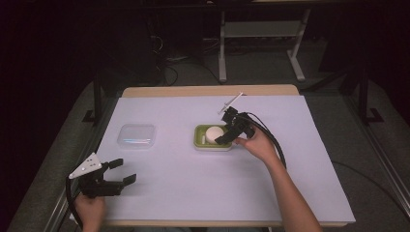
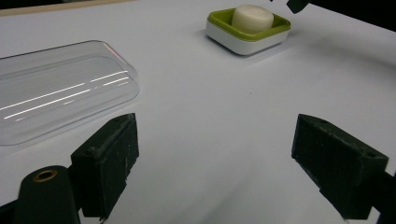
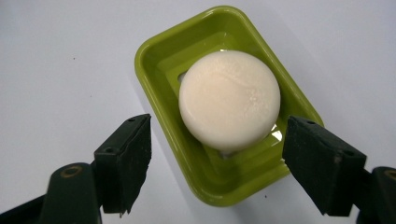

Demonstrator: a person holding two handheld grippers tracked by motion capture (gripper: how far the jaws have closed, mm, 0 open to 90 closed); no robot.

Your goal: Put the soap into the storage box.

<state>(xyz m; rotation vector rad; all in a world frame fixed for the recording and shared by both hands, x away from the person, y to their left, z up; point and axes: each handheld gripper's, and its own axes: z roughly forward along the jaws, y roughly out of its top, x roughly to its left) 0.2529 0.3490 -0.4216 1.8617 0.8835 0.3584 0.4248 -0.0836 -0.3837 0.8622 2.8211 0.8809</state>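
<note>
In the high view, the right gripper (image 1: 227, 137) hovers over the round white soap bar (image 1: 214, 133) in the green plastic soap dish (image 1: 199, 140) at mid-desk. The left gripper (image 1: 120, 171) sits near the desk's front left corner, jaws apart, with the clear plastic lid (image 1: 137, 135) beyond it.

In the left gripper view, its jaws stand wide over bare desk.

In the right gripper view, the jaws are spread either side of the soap, not touching it.

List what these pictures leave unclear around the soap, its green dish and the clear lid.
- Soap: its underside and how it sits in the green dish are hidden by the soap itself in the right gripper view.
- Clear lid: cut off by the left edge of the left gripper view.
- Right tongs: too small in the high view to tell whether they touch the dish.
- Left tongs: open, holding nothing.
</note>
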